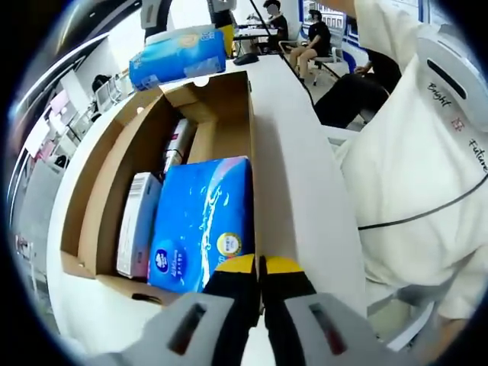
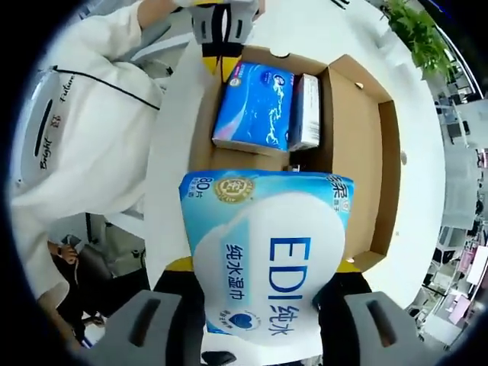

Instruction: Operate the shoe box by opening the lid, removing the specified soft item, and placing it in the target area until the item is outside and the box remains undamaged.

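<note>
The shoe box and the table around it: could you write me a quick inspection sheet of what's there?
Surface: white table, box on it.
Job's things: open cardboard shoe box; light-blue wipes pack lifted above it.
Clutter: dark-blue tissue pack, white carton and a smaller packet inside the box.
Grippers: right claw clamps the wipes pack; left claw, jaws together, sits at the box's near edge.
Cables: thin dark cord across the person's white top.
Surroundings: seated people at desks, green plant.
</note>
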{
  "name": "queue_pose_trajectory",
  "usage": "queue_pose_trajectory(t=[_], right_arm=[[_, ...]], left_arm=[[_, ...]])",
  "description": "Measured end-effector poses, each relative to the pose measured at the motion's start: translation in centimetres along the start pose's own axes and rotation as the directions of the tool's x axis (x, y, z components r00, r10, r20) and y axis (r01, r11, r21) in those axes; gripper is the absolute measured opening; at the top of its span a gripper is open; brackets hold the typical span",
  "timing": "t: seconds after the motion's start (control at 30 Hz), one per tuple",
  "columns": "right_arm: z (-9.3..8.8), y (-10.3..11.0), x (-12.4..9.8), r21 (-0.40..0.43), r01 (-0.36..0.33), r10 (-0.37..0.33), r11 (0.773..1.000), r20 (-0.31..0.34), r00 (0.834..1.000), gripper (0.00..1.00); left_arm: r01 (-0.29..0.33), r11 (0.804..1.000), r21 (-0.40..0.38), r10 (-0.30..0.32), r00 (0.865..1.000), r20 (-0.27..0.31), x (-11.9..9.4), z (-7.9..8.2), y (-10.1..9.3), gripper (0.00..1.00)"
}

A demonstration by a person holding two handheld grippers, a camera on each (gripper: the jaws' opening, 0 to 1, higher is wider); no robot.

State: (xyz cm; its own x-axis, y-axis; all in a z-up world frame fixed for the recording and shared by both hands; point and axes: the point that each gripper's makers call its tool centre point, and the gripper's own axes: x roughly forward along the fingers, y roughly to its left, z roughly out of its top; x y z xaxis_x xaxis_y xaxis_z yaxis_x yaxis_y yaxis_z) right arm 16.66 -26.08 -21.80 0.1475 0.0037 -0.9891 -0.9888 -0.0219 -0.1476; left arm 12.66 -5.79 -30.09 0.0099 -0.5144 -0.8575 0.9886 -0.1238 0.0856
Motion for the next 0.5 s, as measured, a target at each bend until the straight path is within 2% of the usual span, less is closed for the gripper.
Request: queue_pose_trajectory(t=[0.13, 0.17, 0.27, 0.4, 0.5], right_arm=[[-1.0, 0.1, 0.1, -0.006, -0.002, 0.002, 1.000, -0.019, 1.000, 0.58], [-1.4, 0.1, 0.2, 0.028, -0.001, 0.002, 1.000, -0.016, 1.000, 0.58], [-2.7, 0.7, 0.5, 0.055, -0.043, 0.044, 0.998, -0.032, 0.999, 0.58], [-4.3, 0.6, 0.8, 0.073, -0.019, 0.022, 0.997, -0.038, 0.999, 0.58], [-5.0, 0.9, 0.8, 0.081, -0.035, 0.038, 0.996, -0.037, 0.999, 0.58]], left_arm=[[-0.001, 1.000, -0.001, 0.001, 1.000, 0.000, 0.0, 0.0, 0.0, 0.01], [-0.002, 1.000, -0.001, 0.002, 1.000, 0.001, 0.0, 0.0, 0.0, 0.01], [-0.003, 1.000, -0.001, 0.003, 1.000, 0.001, 0.0, 0.0, 0.0, 0.01], [0.001, 1.000, -0.002, -0.001, 1.000, 0.001, 0.0, 0.0, 0.0, 0.01], [0.003, 1.000, -0.004, -0.003, 1.000, 0.002, 0.0, 0.0, 0.0, 0.01]])
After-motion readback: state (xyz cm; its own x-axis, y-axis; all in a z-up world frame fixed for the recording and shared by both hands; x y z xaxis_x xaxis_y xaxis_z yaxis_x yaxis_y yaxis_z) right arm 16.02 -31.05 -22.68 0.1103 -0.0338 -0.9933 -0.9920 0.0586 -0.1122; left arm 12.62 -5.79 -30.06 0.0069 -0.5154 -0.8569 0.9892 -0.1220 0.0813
